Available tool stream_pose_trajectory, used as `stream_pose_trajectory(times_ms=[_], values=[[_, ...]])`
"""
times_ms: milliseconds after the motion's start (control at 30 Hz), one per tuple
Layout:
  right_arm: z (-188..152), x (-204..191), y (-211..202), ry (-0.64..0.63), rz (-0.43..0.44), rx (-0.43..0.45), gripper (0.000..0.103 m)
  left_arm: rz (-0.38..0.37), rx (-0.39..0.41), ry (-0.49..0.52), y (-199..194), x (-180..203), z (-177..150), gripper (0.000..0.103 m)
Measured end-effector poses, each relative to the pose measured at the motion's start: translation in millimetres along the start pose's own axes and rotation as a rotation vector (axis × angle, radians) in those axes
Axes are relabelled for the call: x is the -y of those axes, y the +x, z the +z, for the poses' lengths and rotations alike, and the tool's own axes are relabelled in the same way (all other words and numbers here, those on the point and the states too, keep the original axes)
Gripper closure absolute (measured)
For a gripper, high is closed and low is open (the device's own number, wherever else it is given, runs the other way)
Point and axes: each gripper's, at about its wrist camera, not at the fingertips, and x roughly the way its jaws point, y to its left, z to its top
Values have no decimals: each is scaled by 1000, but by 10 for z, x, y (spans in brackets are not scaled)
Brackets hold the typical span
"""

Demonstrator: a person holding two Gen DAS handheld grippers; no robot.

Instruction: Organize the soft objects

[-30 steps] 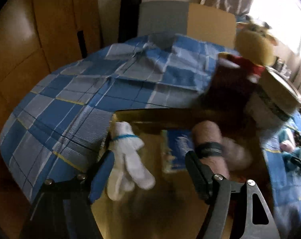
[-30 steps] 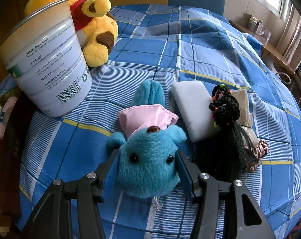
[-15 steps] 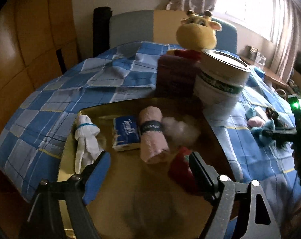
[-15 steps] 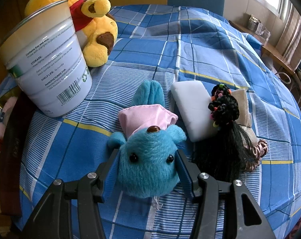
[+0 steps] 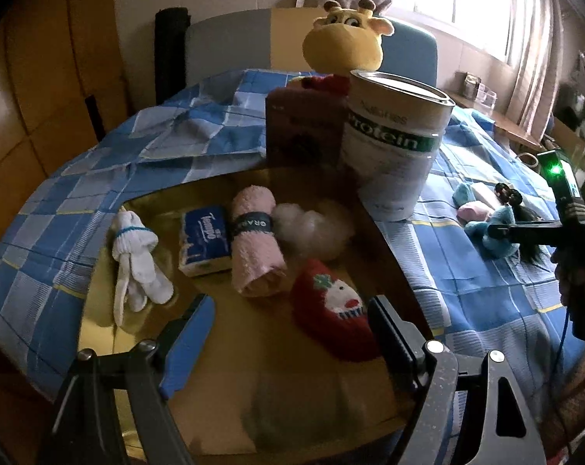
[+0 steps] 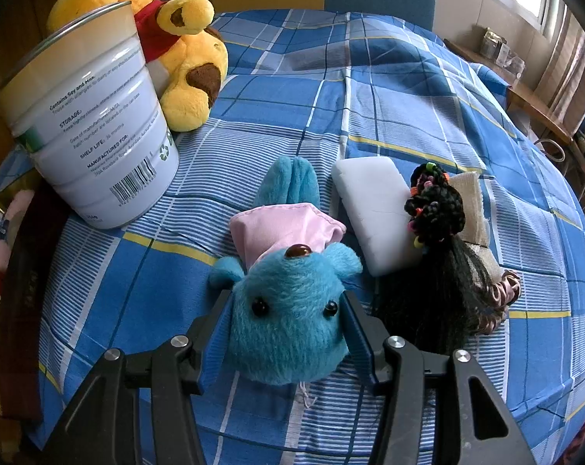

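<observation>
The right hand-held gripper (image 6: 284,333) is closed against the head of a blue plush toy (image 6: 288,310), one blue pad pressed into each side of it. The toy lies on the blue checked bedspread (image 6: 389,89), wearing a pink cloth (image 6: 284,228) across its body. Just beside it to the right lie a white foam block (image 6: 373,209) and a black hairpiece (image 6: 439,263) with coloured beads, the hairpiece overlapping the block's edge. A white protein tin (image 6: 94,135) stands upright further back on the left, with a yellow plush giraffe (image 6: 183,54) behind it.

The left hand-held gripper (image 5: 292,337) hangs wide open with nothing between its fingers, above a gold tray (image 5: 292,407) resting on the bed. On the tray lie, from left to right, a bundled white sock (image 5: 137,255), a blue tissue pack (image 5: 205,240), a rolled pink towel (image 5: 255,244) with a dark band, a tuft of white stuffing (image 5: 315,224) and a red knitted piece (image 5: 331,310) nearest the right finger.
</observation>
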Motion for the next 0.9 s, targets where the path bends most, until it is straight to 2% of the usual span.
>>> stream_pose_trajectory(times_ms=[400,900], values=[[6,21,10,24,4,1,50,-15,-12,-11,42,-44,-40,21],[14,63,4,106,2,-13,52,-16,-2,-72,15,-365,-90,21]])
